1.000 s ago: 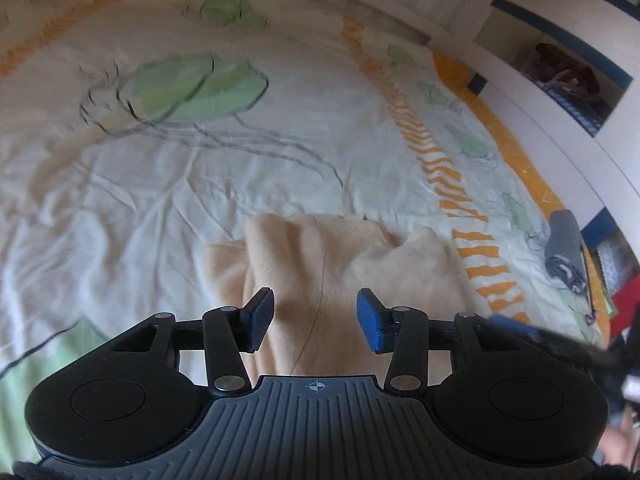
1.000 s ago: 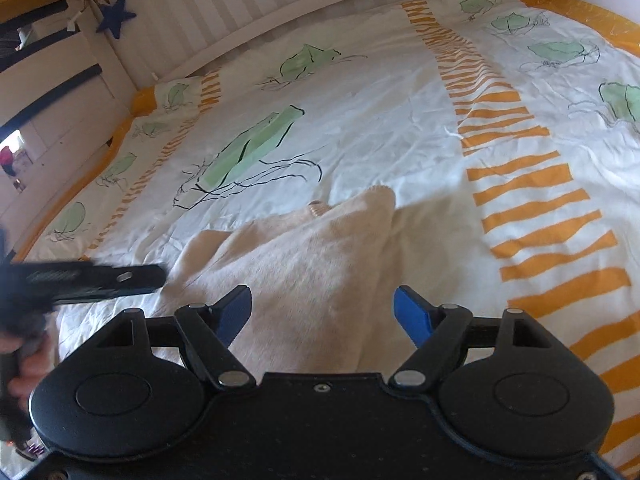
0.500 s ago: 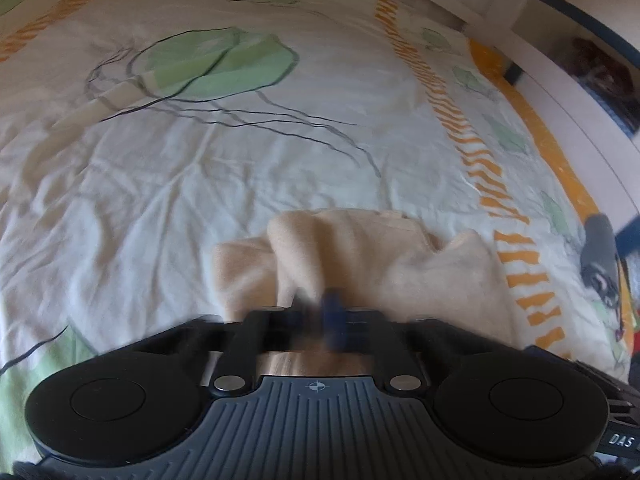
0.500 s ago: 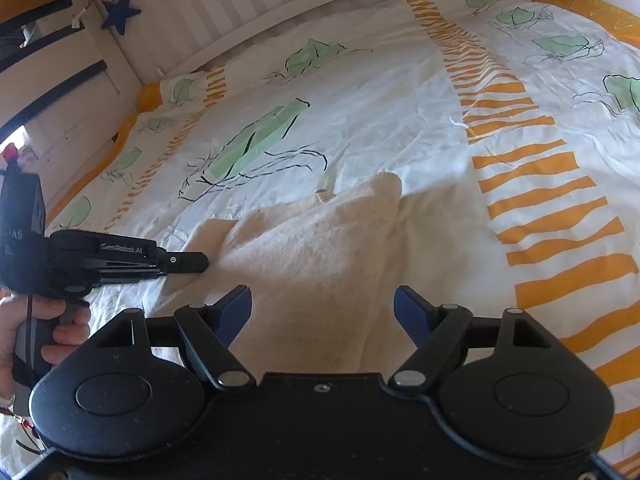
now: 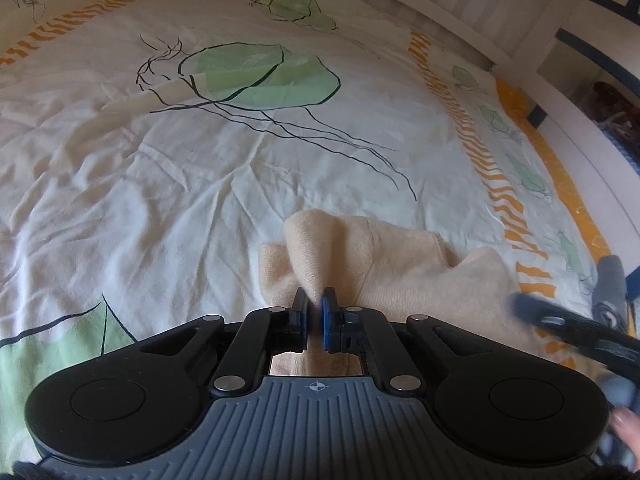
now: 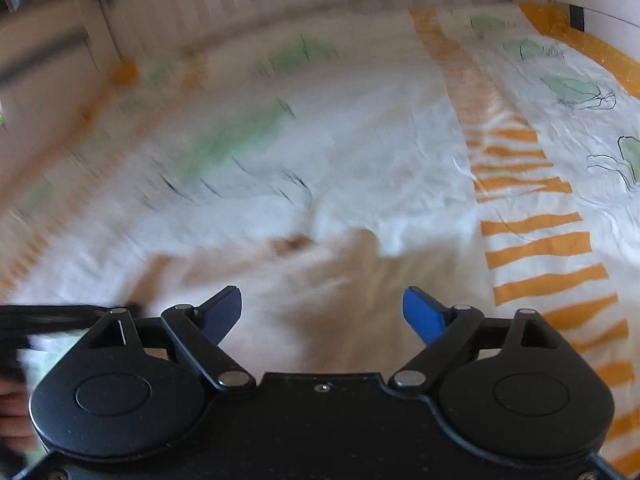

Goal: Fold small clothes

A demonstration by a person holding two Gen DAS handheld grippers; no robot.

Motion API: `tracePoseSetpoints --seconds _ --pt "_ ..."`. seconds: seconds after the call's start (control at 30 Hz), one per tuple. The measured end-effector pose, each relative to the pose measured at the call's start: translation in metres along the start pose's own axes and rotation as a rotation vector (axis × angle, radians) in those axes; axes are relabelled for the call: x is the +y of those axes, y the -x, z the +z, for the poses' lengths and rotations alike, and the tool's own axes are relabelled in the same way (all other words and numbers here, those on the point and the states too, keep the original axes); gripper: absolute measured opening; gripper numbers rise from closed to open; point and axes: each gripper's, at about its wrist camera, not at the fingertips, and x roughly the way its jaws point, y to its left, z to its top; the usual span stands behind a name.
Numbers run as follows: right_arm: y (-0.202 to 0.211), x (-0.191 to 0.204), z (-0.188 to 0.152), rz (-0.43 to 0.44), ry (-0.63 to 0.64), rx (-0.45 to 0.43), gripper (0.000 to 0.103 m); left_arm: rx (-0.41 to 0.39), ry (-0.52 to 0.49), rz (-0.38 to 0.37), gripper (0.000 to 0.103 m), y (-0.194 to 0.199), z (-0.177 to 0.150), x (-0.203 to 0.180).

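The garment is a small piece of cream-beige knit with a fine ribbed texture. It lies rumpled on the bedsheet, just ahead of both grippers. One fold stands up as a soft, rounded peak; the rest spreads in low lobes toward the right side of the left wrist view.

The bedsheet is white woven cotton, heavily creased. It carries green leaf shapes outlined in thin black line and bands of short orange stripes. A white slatted bed frame borders its far edge.

Left gripper: the jaws are pressed together on the raised fold, with the knit pinched between the blue pads. The tool points steeply down at the bed.

Right gripper: the jaws are spread wide and are opening further. Garment fabric lies below the gap, but the pads do not press on it. This view is heavily motion-blurred, so the cloth shape cannot be resolved there. The tool points down at a similar slant.

A grey rolled item lies at the right edge of the sheet; its type cannot be determined.
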Motion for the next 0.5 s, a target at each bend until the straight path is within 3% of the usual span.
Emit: tracePoseSetpoints --seconds 0.07,0.17,0.23,0.33,0.37,0.4,0.5 --pt "-0.034 -0.003 -0.005 -0.052 0.042 0.101 0.099 -0.002 0.025 -0.009 0.007 -0.001 -0.001 0.004" --pt "-0.032 -0.018 -0.01 -0.005 -0.027 0.089 0.101 0.006 0.034 -0.022 0.008 -0.002 -0.001 0.007" --pt "-0.021 -0.02 -0.006 0.014 -0.026 0.065 0.096 -0.001 0.017 -0.029 0.008 0.004 0.001 0.004" --pt "0.005 -0.019 0.005 0.058 0.002 -0.067 0.089 -0.074 -0.023 -0.028 0.008 0.026 0.004 -0.008" --pt "0.008 -0.019 0.01 0.082 0.014 -0.091 0.08 -0.101 -0.046 -0.023 0.008 0.034 0.005 -0.014" --pt "0.009 -0.018 0.014 0.108 0.027 -0.099 0.07 -0.127 -0.072 -0.017 0.008 0.043 0.004 -0.021" --pt "-0.002 -0.007 0.029 0.176 0.085 -0.076 0.064 -0.138 -0.119 -0.046 0.008 0.053 -0.002 -0.036"
